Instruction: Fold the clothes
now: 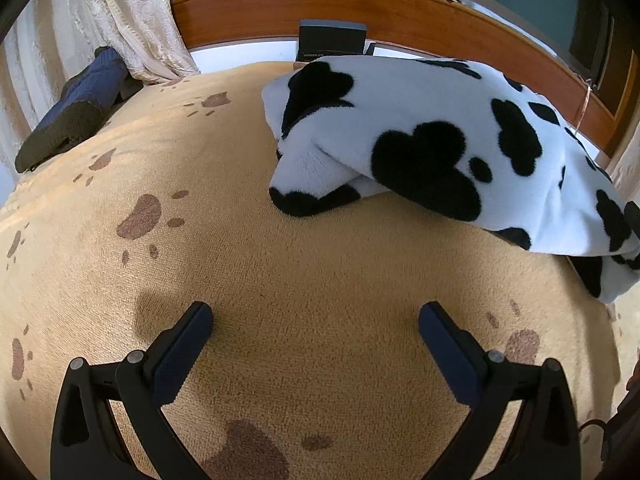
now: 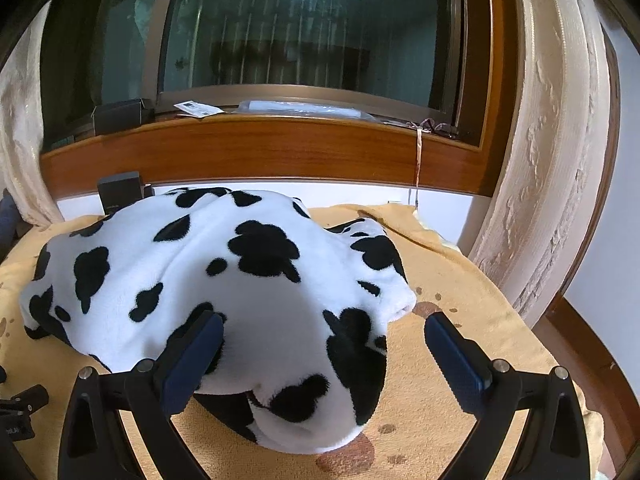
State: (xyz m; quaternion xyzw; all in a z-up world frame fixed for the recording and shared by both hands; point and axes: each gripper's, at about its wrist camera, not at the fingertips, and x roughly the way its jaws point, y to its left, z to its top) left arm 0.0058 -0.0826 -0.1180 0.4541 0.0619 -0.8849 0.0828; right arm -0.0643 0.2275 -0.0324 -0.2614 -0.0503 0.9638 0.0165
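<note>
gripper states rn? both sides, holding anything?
Left gripper: open, holding nothing, over the tan blanket.
Right gripper: open, jaws either side of the cow-print garment, not clamped.

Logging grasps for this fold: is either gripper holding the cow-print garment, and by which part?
Nothing is held. The left gripper is open over bare blanket; the right gripper is open, jaws straddling the cow-print garment near its edge, not clamped.
</note>
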